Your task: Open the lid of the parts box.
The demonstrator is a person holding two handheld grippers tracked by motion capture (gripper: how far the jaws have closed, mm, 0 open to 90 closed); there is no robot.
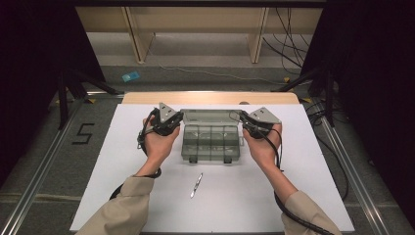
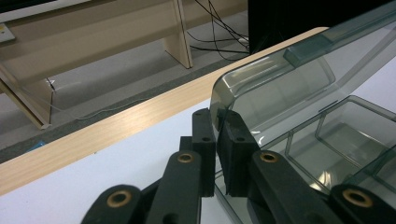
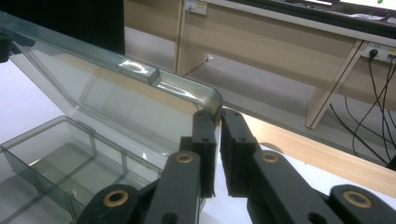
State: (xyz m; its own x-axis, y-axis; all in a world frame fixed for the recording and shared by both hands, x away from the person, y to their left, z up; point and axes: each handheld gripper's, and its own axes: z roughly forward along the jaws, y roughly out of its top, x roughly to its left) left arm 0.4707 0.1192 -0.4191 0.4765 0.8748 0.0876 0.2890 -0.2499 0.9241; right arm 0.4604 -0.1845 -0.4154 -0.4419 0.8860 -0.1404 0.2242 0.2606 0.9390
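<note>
White board covers the table [image 1: 122, 186], with a strip of pale wood along its far edge and a grey floor with wooden furniture legs beyond. Near the middle of the board, toward the far edge, sits a smoky clear compartment box [image 1: 211, 144], its lid [image 1: 210, 116] raised and standing up behind the tray. The tray is split into several small compartments, and none of them shows anything inside.

On the left of the box, the left gripper [image 1: 177, 119] clenches the lid's left corner: in the left gripper view, its jaws are pinched onto the thin plastic edge [image 2: 218, 116], the pads [image 2: 204, 140] pressing it from both sides. On the right of the box, the right gripper [image 1: 243, 120] does the same at the lid's right corner; the right gripper view shows its jaws closed on the rounded rim [image 3: 212, 105].

Both hands flank the box at about the same depth, sleeves coming in from the near edge. Nearer than the box, well apart from it, a slim metal tool [image 1: 196, 185] lies on the board between the two forearms.
</note>
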